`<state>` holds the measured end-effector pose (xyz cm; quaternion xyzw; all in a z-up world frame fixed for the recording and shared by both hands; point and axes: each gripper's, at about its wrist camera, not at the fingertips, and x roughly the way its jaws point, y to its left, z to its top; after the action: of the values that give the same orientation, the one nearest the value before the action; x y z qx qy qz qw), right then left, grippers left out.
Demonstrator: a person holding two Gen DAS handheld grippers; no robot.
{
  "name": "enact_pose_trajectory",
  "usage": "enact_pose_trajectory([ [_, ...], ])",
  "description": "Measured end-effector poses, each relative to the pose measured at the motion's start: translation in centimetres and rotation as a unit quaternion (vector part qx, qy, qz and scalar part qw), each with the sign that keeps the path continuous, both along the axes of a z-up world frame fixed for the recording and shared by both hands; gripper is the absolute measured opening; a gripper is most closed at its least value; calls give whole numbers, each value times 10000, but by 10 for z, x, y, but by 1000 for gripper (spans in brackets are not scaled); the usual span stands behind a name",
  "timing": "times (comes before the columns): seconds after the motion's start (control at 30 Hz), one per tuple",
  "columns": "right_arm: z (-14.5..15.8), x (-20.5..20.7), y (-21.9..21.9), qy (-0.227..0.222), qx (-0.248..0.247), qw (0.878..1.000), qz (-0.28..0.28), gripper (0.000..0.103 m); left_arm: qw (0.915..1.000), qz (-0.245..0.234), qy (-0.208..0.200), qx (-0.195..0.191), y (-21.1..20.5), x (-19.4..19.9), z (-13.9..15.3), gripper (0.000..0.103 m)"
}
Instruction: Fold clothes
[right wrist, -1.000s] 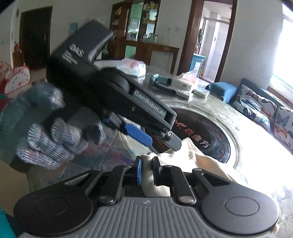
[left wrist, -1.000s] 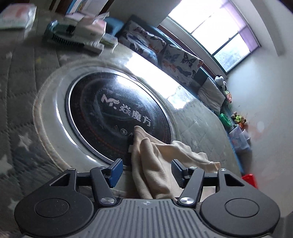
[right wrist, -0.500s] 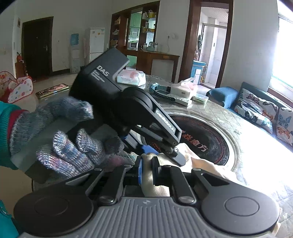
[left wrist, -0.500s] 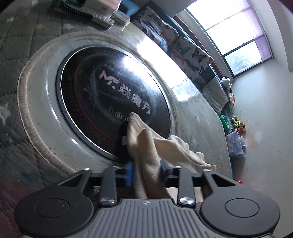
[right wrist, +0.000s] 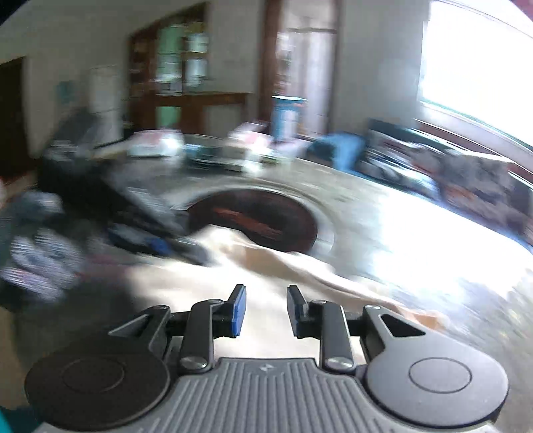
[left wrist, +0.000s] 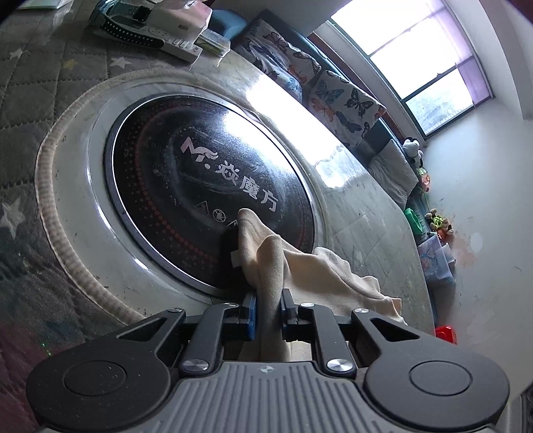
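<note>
A large round table [left wrist: 373, 213] is filling most of the left wrist view, its pale marbled top catching a strong glare from the window [left wrist: 419, 56], and a quilted grey mat with stars [left wrist: 40, 90] is lying over its left part. Set into the middle of the table, a black round cooktop [left wrist: 186, 173] with white lettering is sitting inside a pale ring. Behind the table, butterfly-print cushions [left wrist: 336, 96] are lining a bench under the window. A cream garment [left wrist: 319, 273] is lying crumpled on the table at the near edge of the cooktop, one fold rising in a peak over the black glass and the rest trailing off to the right. The left gripper [left wrist: 269, 309] is pinching a bunched fold of this garment — its two fingers are pressing in on the cloth from both sides, with only the cloth between them. At the far left edge of the table a white box and a few small items [left wrist: 160, 30] are sitting together. The right wrist view is heavily motion-blurred; the right gripper [right wrist: 265, 309] is hovering above the cream cloth with its fingers spread apart and nothing between them — the garment [right wrist: 266, 256] is showing beneath it, spreading toward the dark cooktop [right wrist: 253, 219]
</note>
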<state>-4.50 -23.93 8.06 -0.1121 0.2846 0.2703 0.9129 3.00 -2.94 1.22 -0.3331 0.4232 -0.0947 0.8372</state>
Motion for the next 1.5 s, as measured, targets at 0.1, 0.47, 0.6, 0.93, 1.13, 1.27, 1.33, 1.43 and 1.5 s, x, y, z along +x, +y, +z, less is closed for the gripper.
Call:
enact_pose_trajectory([
  [0.1, -5, 15, -33, 82, 4, 9978, -658, 27, 9999, -35, -44, 93, -2, 0, 1, 15],
  [0.47, -41, 59, -115, 796, 1032, 9705, -2029, 33, 9986, -142, -175, 472, -10, 4, 5, 15],
  [0.6, -48, 56, -125, 850, 1293, 9678, -1984, 25, 9972, -206, -284, 656, -14, 5, 9, 15],
  [0.93, -23, 40, -132, 459, 1494, 9662, -2048, 8, 9884, -558, -907, 1081, -46, 8, 46, 14],
  [1.13, 4, 33, -157, 25, 1337, 9624, -2364, 8, 9818, -935, -1198, 1135, -87, 22, 61, 14],
  [1.27, 16, 33, -178, -196, 1166, 9577, -2623, 7, 9797, -1152, -1256, 1057, -117, 37, 62, 14],
  [1.33, 20, 34, -190, -278, 1068, 9547, -2763, 7, 9779, -1286, -1272, 1051, -134, 45, 62, 13],
  [1.43, 24, 36, -206, -382, 919, 9499, -2964, 7, 9745, -1490, -1281, 1082, -157, 58, 60, 14],
  [1.5, 25, 37, -218, -417, 854, 9461, -3096, 7, 9723, -1608, -1284, 1105, -171, 67, 59, 14],
])
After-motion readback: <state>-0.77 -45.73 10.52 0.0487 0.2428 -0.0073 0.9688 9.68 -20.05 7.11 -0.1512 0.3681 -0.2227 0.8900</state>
